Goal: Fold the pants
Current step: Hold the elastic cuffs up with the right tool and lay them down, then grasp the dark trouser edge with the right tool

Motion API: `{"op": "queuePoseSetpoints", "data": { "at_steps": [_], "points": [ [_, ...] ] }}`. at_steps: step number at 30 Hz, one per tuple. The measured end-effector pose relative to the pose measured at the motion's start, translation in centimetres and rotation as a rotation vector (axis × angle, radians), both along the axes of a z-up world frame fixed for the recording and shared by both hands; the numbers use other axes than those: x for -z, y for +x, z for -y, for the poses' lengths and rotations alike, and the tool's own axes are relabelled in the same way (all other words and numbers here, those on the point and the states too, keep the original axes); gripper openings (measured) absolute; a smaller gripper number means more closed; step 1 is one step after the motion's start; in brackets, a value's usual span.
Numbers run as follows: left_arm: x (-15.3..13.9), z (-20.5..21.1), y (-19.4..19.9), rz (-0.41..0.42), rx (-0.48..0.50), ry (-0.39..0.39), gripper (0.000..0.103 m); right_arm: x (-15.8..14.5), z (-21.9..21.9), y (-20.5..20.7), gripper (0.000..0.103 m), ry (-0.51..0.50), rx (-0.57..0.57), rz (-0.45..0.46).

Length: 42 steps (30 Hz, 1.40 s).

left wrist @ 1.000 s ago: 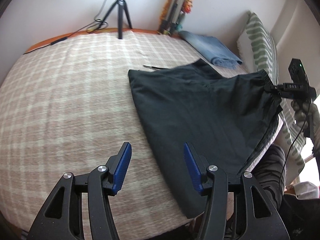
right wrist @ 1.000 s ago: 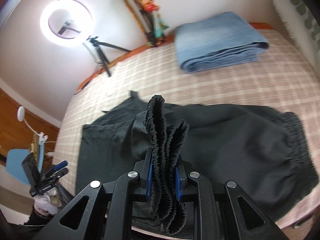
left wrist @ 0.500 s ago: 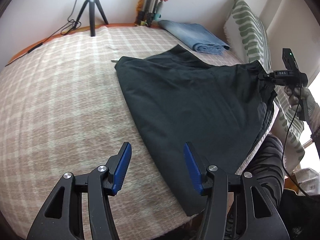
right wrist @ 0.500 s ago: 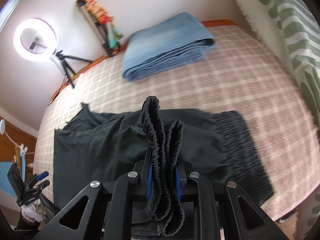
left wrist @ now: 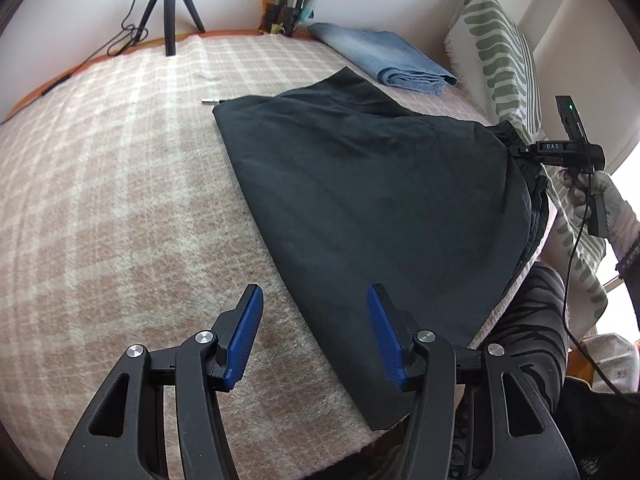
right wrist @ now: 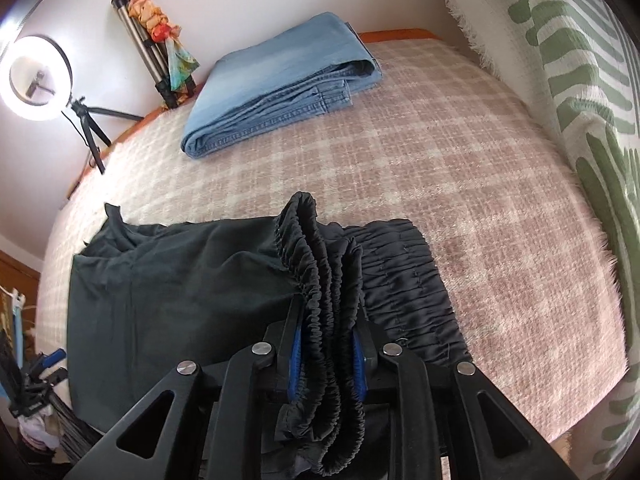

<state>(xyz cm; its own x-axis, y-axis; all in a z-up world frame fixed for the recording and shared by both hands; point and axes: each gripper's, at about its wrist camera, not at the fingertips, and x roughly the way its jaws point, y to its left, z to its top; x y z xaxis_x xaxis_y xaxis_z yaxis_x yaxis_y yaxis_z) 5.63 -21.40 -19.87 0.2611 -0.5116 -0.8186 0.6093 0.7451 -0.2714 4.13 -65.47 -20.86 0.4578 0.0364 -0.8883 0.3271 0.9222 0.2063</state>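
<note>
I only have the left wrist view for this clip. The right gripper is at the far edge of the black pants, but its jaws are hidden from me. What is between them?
Observer: The gathered elastic waistband of the pants, bunched upright between the right gripper's blue pads. The jaws have just been opening, but the fabric fills the gap and touches both pads.
Reviewer: Is more waistband lying nearby?
Observer: Yes, a second stretch lies flat on the checked blanket, just right of the gripper.
Reviewer: I see tripod legs at the wall. What do they carry?
Observer: A lit ring light sits on top of that tripod.
</note>
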Motion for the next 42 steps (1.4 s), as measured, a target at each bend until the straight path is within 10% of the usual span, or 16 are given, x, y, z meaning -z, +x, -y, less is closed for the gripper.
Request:
{"op": "queuePoseSetpoints", "data": {
  "at_steps": [7,13,28,33,42],
  "points": [
    [0.5,0.1,0.0,-0.035,0.0,-0.022,0.053,-4.0,-2.0,-1.0,0.048,-0.166,0.017,0.098],
    [0.8,0.5,-0.1,-0.042,0.005,-0.031,0.053,-5.9,-5.3,2.7,0.054,-0.113,-0.122,0.193],
    [0.8,0.6,-0.5,-0.049,-0.024,-0.039,0.053,2.2,-14.9,15.5,0.054,0.025,-0.497,0.055],
    [0.8,0.5,-0.4,-0.045,-0.03,-0.053,0.05,1.7,-16.3,14.6,0.003,0.064,-0.543,0.09],
    [1.0,0.1,-0.6,-0.046,-0.079,-0.071,0.032,1.0,-16.0,14.6,0.0,-0.122,-0.445,0.106]
  ]
}}
